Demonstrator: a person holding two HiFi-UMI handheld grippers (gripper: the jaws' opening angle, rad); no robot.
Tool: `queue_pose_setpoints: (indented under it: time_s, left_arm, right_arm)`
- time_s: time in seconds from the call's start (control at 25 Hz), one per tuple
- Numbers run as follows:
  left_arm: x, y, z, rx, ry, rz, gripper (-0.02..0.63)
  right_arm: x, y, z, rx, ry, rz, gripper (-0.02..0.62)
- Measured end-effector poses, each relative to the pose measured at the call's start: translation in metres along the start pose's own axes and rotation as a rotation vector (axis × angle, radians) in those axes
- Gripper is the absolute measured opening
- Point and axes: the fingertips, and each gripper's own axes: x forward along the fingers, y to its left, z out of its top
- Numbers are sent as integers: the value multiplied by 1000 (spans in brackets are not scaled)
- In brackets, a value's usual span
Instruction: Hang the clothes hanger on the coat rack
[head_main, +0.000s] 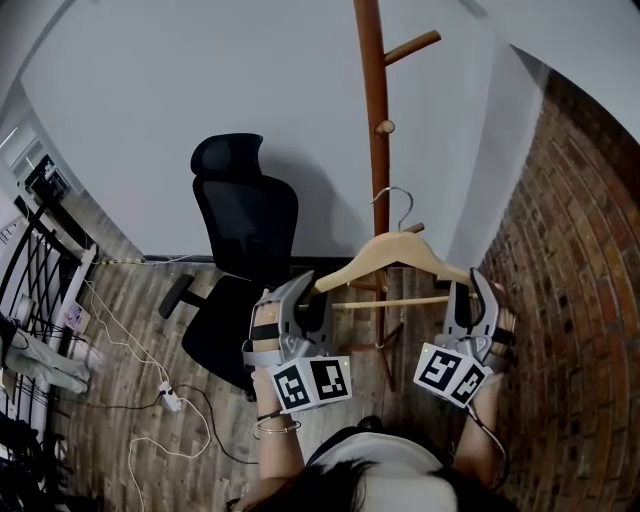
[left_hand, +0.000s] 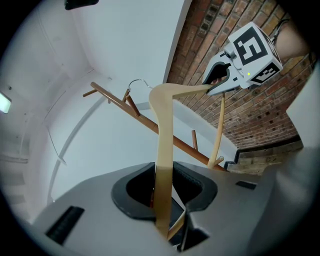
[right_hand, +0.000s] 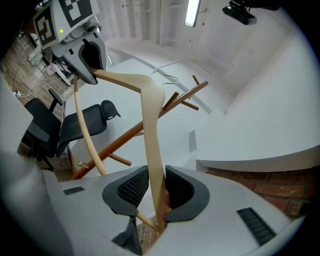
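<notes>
A light wooden clothes hanger (head_main: 400, 250) with a metal hook (head_main: 398, 205) is held level in front of the brown wooden coat rack (head_main: 376, 120). My left gripper (head_main: 305, 287) is shut on the hanger's left end, and my right gripper (head_main: 470, 290) is shut on its right end. The hook sits close to the rack's pole, just below a knob peg (head_main: 384, 127) and beside a short peg (head_main: 412, 228). In the left gripper view the hanger arm (left_hand: 162, 150) runs up from between the jaws. The right gripper view shows the other arm (right_hand: 150, 125) pinched between the pads.
A black office chair (head_main: 245, 215) stands left of the rack. A brick wall (head_main: 570, 300) runs along the right, and a white wall stands behind the rack. Cables and a power strip (head_main: 165, 400) lie on the wooden floor at the left, near a black metal frame (head_main: 30, 270).
</notes>
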Motion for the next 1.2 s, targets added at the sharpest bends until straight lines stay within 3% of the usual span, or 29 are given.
queue_pose_setpoints:
  time_s: [0.64,1.2]
  left_arm:
    - [27,23,5,-2,-40,10,104]
    - [48,40,16,-10,-2,59,104]
  right_arm:
    - [26,-13,15,-11,-5,-43,117]
    - [61,-31,26,-8,-73,-23,117]
